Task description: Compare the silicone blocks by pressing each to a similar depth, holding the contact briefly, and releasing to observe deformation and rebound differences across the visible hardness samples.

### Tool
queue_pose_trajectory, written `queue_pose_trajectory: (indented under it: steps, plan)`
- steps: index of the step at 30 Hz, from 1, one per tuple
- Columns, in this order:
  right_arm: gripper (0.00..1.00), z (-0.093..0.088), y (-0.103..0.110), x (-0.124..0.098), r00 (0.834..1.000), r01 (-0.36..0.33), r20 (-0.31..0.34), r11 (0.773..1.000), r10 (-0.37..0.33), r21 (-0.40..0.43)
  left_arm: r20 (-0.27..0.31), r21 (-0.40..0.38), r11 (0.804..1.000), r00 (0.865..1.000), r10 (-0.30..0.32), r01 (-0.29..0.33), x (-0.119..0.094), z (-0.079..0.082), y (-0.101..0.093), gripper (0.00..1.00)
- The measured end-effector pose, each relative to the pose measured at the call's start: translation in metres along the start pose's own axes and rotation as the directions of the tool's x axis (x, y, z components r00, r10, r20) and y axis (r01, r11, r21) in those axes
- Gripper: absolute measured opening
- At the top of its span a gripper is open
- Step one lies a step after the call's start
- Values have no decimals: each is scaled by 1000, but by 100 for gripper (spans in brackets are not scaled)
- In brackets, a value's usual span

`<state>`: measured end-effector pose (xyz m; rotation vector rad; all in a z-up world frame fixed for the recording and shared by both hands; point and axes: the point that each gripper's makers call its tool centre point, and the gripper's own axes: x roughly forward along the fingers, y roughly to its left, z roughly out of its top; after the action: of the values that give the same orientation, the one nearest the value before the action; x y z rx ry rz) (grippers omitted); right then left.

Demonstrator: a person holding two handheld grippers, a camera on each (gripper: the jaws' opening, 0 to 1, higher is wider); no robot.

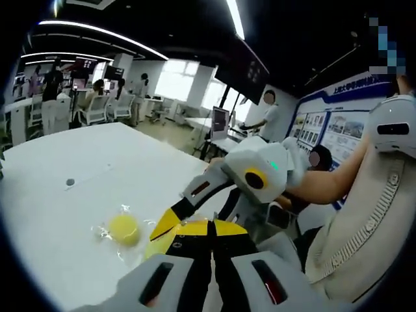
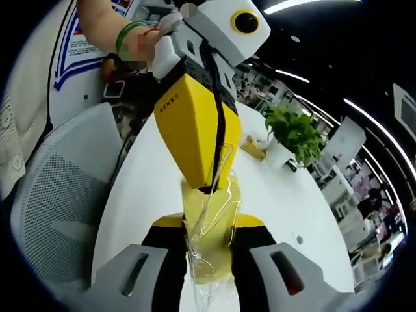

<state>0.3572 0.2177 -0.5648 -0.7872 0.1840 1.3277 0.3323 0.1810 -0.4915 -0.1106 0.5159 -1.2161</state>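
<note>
Silicone block, pale yellow in clear wrap, stands above the white table, clamped between the right gripper's jaws while the left gripper, jaws together, pinches its top edge. A second, round yellow sample lies on the table in crumpled clear wrap.

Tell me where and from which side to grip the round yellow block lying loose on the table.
Take the round yellow block across its middle, coming down from above. It lies flat on the white table in clear wrapping, apart from both grippers, with open table on all sides. Its domed shape probably offers no edge, so the widest part looks like the surest hold.
</note>
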Motion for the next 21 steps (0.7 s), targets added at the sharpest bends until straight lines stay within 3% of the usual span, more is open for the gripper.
queue_pose_trajectory:
  steps: [7,17,21]
  plan:
    - [25,0,-2,1,1000,9,-4,1000,-9,-8,12,-10,1000,1000,4,-4,-1,0,2,0]
    - [31,-1,-4,1,999,37,4,998,-38,46,84,-143,989,996,40,-28,-8,1,17,0]
    - [33,1,-4,1,999,49,21,997,-50,65,98,-150,988,993,57,-42,-10,2,19,0]
